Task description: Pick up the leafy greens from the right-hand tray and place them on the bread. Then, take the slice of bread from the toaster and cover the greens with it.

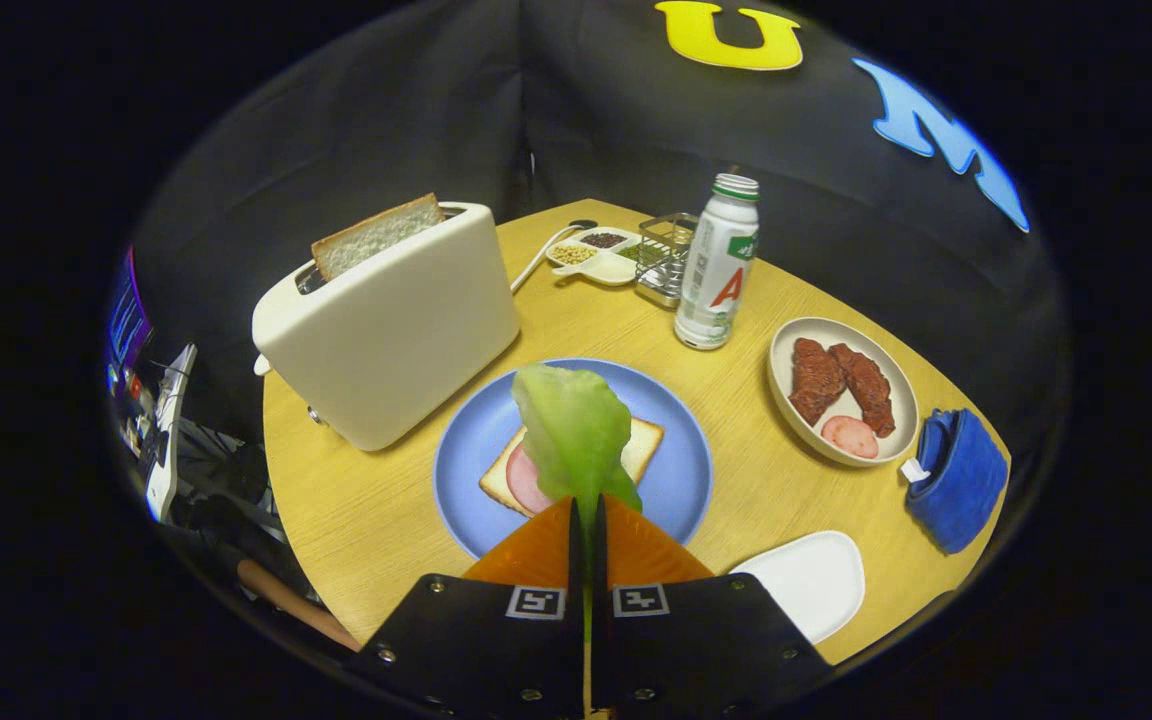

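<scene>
A lettuce leaf (572,430) is held pinched by its stem in the closed hand-held gripper (586,520), its long axis running straight ahead, hanging directly over the ham-topped bread slice (642,446) on the blue plate (681,480). Beyond, leftward, a second slice (376,236) stands in the toaster (391,325).

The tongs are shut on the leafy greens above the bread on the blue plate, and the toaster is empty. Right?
Not quite. In the gripper view the toaster holds a bread slice. The rest stands: tongs shut on the leafy greens, above the bread on the blue plate.
</scene>
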Tool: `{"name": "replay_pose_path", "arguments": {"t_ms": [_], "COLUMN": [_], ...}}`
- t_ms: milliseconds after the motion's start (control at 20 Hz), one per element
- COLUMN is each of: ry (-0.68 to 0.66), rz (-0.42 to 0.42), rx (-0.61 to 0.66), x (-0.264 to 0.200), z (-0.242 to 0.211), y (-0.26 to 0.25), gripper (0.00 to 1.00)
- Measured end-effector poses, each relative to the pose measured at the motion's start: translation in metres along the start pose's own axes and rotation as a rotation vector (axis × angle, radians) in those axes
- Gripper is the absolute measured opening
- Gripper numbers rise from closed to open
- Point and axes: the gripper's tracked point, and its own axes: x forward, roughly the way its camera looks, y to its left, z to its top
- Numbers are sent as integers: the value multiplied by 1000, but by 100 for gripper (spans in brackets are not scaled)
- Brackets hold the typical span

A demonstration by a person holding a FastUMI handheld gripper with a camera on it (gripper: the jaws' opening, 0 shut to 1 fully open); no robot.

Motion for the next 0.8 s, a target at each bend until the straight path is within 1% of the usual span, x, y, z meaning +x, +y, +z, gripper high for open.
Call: {"name": "replay_pose_path", "arguments": {"t_ms": [300,350,400,450,500,550,600,650,700,750,800], "ry": [34,32,39,36,33,25,19,12,0,-9,-13], "rz": [32,31,28,33,31,23,21,21,19,15,9], "rx": [-25,-34,-42,-43,-38,-32,-31,-27,-20,-18,-19], "x": [24,25,26,26,27,24,23,22,20,16,14], "z": [6,8,6,6,6,8,10,12,15,18,19], "y": [14,13,11,10,9,6,4,1,-1,-3,-5], "gripper": [3,6,12,14,24,25,40,45,45,48,58]}}
